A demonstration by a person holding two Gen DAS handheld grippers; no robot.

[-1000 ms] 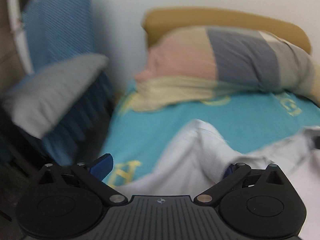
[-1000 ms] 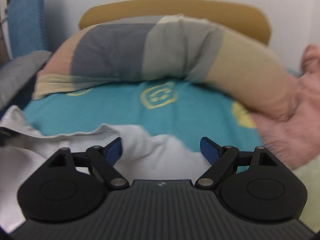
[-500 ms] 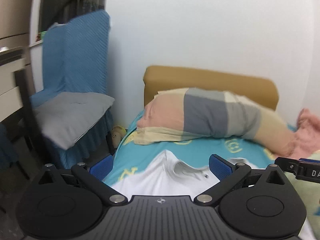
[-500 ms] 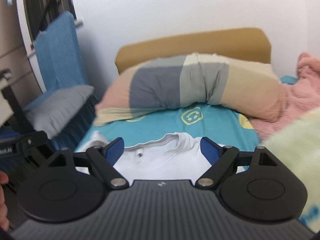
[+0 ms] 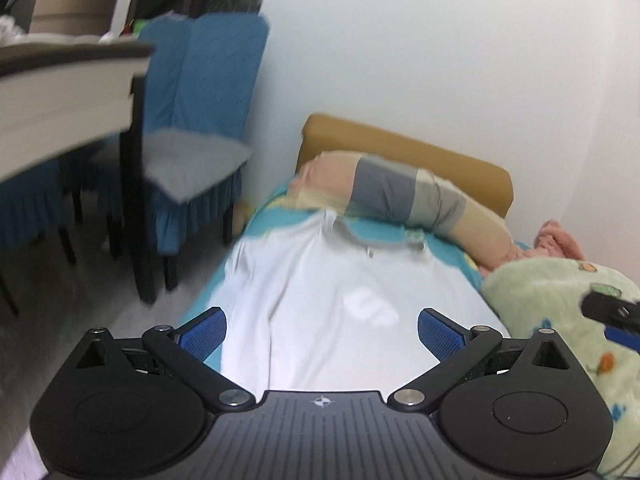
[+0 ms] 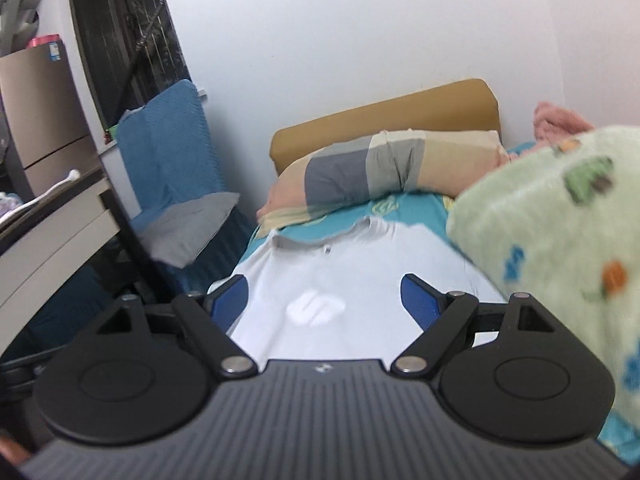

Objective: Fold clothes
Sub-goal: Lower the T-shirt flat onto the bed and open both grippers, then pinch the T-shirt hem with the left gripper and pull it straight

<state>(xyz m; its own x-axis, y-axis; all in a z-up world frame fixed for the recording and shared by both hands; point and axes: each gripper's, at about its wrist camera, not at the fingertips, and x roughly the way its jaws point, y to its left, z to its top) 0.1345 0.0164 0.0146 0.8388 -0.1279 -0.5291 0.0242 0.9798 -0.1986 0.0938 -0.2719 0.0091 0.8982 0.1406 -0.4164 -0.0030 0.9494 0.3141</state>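
A bed (image 5: 276, 216) with a teal sheet runs toward a plain pale wall, with a mustard headboard (image 6: 384, 120) at the far end and a patchwork pillow (image 5: 404, 196) lying across it. The white shirt (image 5: 320, 300) lies spread flat on the sheet, collar toward the pillow and a pale logo on its chest, directly ahead of both my claws. My left claw (image 5: 322, 334) hangs above the shirt's lower part with its blue pads wide apart and nothing between them. My right claw (image 6: 324, 300) is likewise spread, empty, over the same cloth. A pale green fleece blanket (image 6: 560, 248) is heaped along the shirt's right edge, a pink one (image 5: 560, 244) behind it. To the left stand a blue-covered chair (image 5: 200, 120) with a grey cushion and the edge of a desk (image 5: 64, 92).
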